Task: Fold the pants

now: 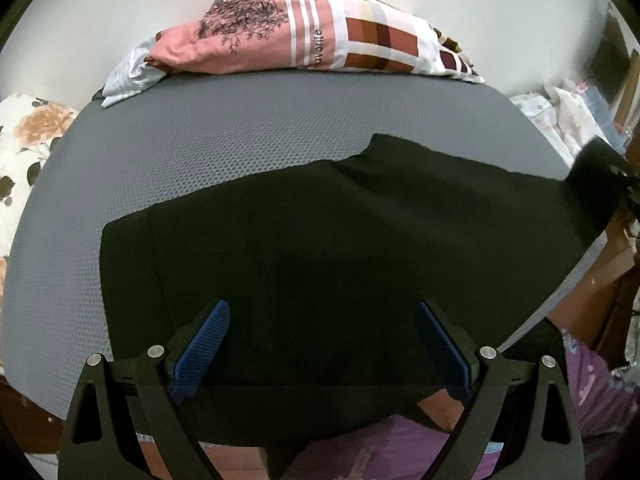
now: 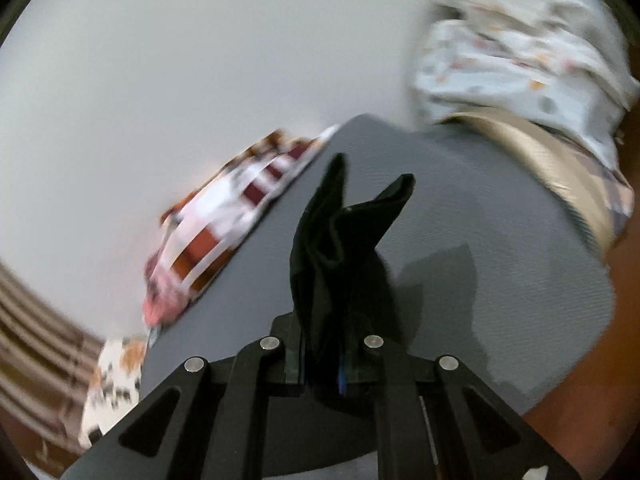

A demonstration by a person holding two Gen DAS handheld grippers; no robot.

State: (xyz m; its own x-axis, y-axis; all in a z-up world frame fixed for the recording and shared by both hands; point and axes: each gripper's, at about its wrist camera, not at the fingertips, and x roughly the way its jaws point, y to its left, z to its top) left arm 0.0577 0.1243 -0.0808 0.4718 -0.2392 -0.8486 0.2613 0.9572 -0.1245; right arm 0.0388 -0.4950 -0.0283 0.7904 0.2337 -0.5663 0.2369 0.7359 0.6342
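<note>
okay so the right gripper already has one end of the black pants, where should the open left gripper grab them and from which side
Best guess: the near hem of the black pants, where it hangs off the grey mat. The left gripper hovers open above it; come straight down from the near side, since that overhanging edge is free.

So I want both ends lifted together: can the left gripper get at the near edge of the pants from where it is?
Probably yes. The left gripper is open right over the black pants, nothing lies between them, and the near edge hangs unobstructed just below its blue fingers.
</note>
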